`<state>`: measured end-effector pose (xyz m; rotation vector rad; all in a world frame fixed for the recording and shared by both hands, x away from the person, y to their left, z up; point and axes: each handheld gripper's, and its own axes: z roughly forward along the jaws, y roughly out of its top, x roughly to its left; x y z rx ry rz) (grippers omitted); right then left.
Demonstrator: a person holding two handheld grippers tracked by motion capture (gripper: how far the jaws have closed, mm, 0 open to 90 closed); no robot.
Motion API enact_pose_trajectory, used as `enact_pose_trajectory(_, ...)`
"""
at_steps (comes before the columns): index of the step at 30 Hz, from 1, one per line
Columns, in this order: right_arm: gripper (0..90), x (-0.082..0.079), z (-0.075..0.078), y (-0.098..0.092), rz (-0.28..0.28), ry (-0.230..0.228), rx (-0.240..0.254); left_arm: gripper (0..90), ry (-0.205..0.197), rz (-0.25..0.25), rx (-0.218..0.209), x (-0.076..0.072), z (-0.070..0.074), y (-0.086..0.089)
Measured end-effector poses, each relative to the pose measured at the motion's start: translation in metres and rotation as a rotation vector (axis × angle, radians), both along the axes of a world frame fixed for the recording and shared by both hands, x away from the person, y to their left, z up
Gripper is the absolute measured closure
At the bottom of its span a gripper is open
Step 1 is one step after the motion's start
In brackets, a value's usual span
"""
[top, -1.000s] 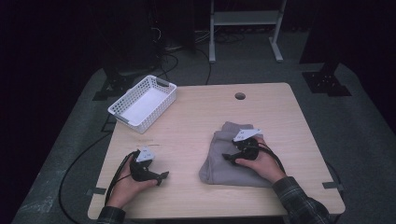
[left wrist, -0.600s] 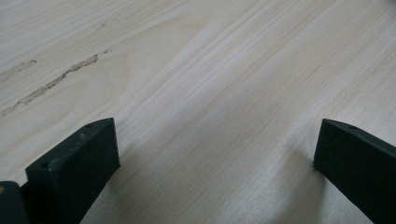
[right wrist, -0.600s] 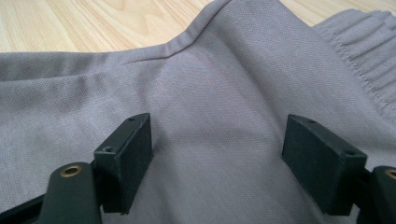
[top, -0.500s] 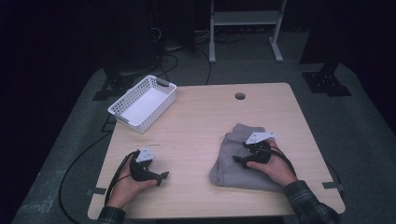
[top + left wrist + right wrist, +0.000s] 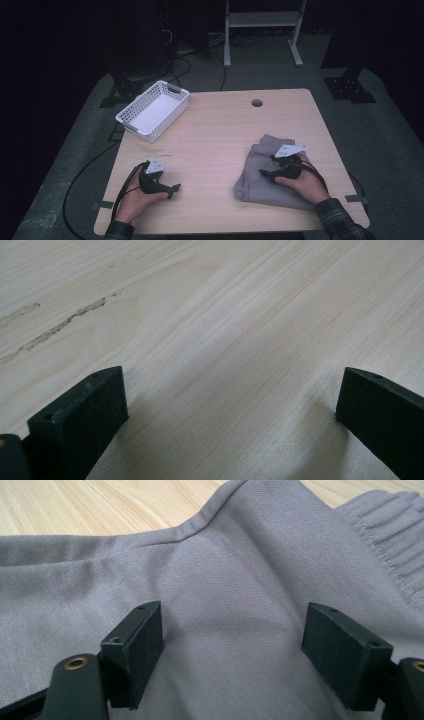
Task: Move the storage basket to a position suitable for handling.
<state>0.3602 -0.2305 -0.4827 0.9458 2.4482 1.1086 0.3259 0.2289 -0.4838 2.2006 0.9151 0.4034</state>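
A folded grey garment (image 5: 252, 186) lies on the right half of the wooden table (image 5: 215, 140). My right gripper (image 5: 264, 173) rests on top of it, held by a hand in a plaid sleeve, pointing left. In the right gripper view the jaws stand wide apart (image 5: 232, 625) over the flat grey cloth (image 5: 225, 555), with no fold between the pads and a ribbed cuff at the upper right. My left gripper (image 5: 172, 190) lies near the table's front left, pointing right. Its jaws are spread (image 5: 230, 385) over bare wood (image 5: 225, 300) with nothing between them.
A white plastic basket (image 5: 150, 136) sits at the table's back left corner, slightly over the edge. A round cable hole (image 5: 257, 103) is near the back edge. Cables trail off the left side onto the dark floor. A white stand (image 5: 260, 20) is behind the table.
The right hand and gripper have slid to the right across the table, and the grey garment has shifted right with them. The left gripper has stayed where it was.
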Motion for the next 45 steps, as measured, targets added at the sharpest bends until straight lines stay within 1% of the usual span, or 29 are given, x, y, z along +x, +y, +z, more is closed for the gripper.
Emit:
enact_pose_trajectory(2,22.9,-0.001,0.0,-0.003,-0.006,0.0,0.0,0.0,0.0,-0.001,0.0,0.0,0.0,0.0)
enact_pose_trajectory(3,22.9,-0.004,0.0,-0.009,-0.015,0.001,0.003,0.0,-0.001,-0.001,0.0,0.0,0.0,0.0)
enact_pose_trajectory(4,22.9,-0.004,0.0,-0.009,-0.015,0.001,0.003,0.0,-0.001,-0.001,0.0,0.0,0.0,0.0)
enact_pose_trajectory(5,22.9,-0.007,0.0,-0.015,-0.026,-0.001,0.004,0.0,-0.001,-0.001,-0.001,0.0,0.0,0.0)
enact_pose_trajectory(10,22.9,-0.012,0.0,-0.029,-0.049,0.001,0.004,0.0,0.0,-0.001,-0.001,0.0,0.0,0.0)
enact_pose_trajectory(11,22.9,-0.012,0.0,-0.029,-0.049,0.001,0.004,0.0,0.0,-0.001,-0.001,0.0,0.0,0.0)
enact_pose_trajectory(13,22.9,-0.016,0.0,-0.038,-0.066,0.0,0.004,0.0,0.0,-0.001,-0.001,0.0,0.0,0.0)
enact_pose_trajectory(17,22.9,-0.02,-0.001,-0.048,-0.081,-0.003,0.001,0.0,-0.002,0.003,-0.001,0.0,0.0,0.0)
enact_pose_trajectory(19,22.9,-0.021,-0.001,-0.05,-0.085,-0.006,0.002,0.0,-0.003,0.008,0.0,0.0,0.0,0.0)
enact_pose_trajectory(20,22.9,-0.024,-0.001,-0.056,-0.1,-0.003,0.001,0.0,-0.003,0.008,0.0,0.0,0.0,0.0)
enact_pose_trajectory(25,22.9,-0.03,-0.001,-0.066,-0.121,-0.002,0.002,0.0,-0.003,0.013,0.0,0.0,0.0,0.0)
enact_pose_trajectory(26,22.9,-0.03,-0.001,-0.067,-0.125,-0.004,0.003,0.0,-0.007,0.009,-0.006,0.0,0.001,0.0)
enact_pose_trajectory(27,22.9,-0.03,-0.001,-0.067,-0.125,-0.004,0.003,4.8,-0.007,0.009,-0.006,0.0,0.001,0.0)
enact_pose_trajectory(28,22.9,-0.031,-0.001,-0.068,-0.128,-0.002,0.004,4.8,-0.015,0.011,-0.015,0.0,0.001,0.0)
enact_pose_trajectory(29,22.9,-0.031,-0.001,-0.068,-0.127,-0.004,0.001,8.8,-0.003,0.011,-0.003,0.001,0.003,-0.001)
enact_pose_trajectory(30,22.9,-0.031,-0.001,-0.068,-0.127,-0.004,0.001,10.5,-0.006,0.006,-0.004,0.001,0.004,-0.001)
enact_pose_trajectory(31,22.9,-0.031,-0.001,-0.068,-0.127,-0.004,0.001,11.4,-0.006,0.006,-0.004,0.001,0.004,-0.001)
enact_pose_trajectory(32,22.9,-0.031,-0.001,-0.068,-0.128,-0.003,0.002,12.3,0.002,-0.003,0.001,0.001,0.005,-0.002)
enact_pose_trajectory(35,22.9,-0.031,-0.001,-0.068,-0.127,-0.003,0.002,13.6,0.002,-0.004,0.004,0.002,0.006,-0.003)
enact_pose_trajectory(36,22.9,-0.031,-0.001,-0.068,-0.127,-0.003,0.002,15.5,0.009,-0.002,-0.003,0.003,0.008,-0.004)
enact_pose_trajectory(37,22.9,-0.031,-0.001,-0.068,-0.127,-0.003,0.002,16.4,0.013,-0.011,-0.008,0.003,0.009,-0.004)
enact_pose_trajectory(38,22.9,-0.031,-0.001,-0.068,-0.128,-0.003,0.002,19.9,0.013,-0.011,-0.008,0.003,0.009,-0.004)
enact_pose_trajectory(39,22.9,-0.031,-0.001,-0.068,-0.127,-0.003,0.001,21.8,0.014,-0.019,-0.02,0.003,0.012,-0.005)
enact_pose_trajectory(40,22.9,-0.031,-0.001,-0.068,-0.127,-0.003,0.002,21.4,0.014,-0.019,-0.02,0.003,0.012,-0.005)
enact_pose_trajectory(41,22.9,-0.031,-0.001,-0.068,-0.127,-0.003,0.002,21.6,0.019,-0.007,-0.025,0.005,0.016,-0.006)
enact_pose_trajectory(42,22.9,-0.031,-0.001,-0.068,-0.127,-0.003,0.002,21.9,0.022,-0.01,-0.023,0.006,0.018,-0.006)
enact_pose_trajectory(44,22.9,-0.031,-0.001,-0.068,-0.127,-0.003,0.003,22.1,0.014,-0.01,-0.031,0.009,0.02,-0.007)
enact_pose_trajectory(45,22.9,-0.031,-0.001,-0.068,-0.127,-0.004,0.003,22.6,0.017,-0.004,-0.038,0.01,0.022,-0.007)
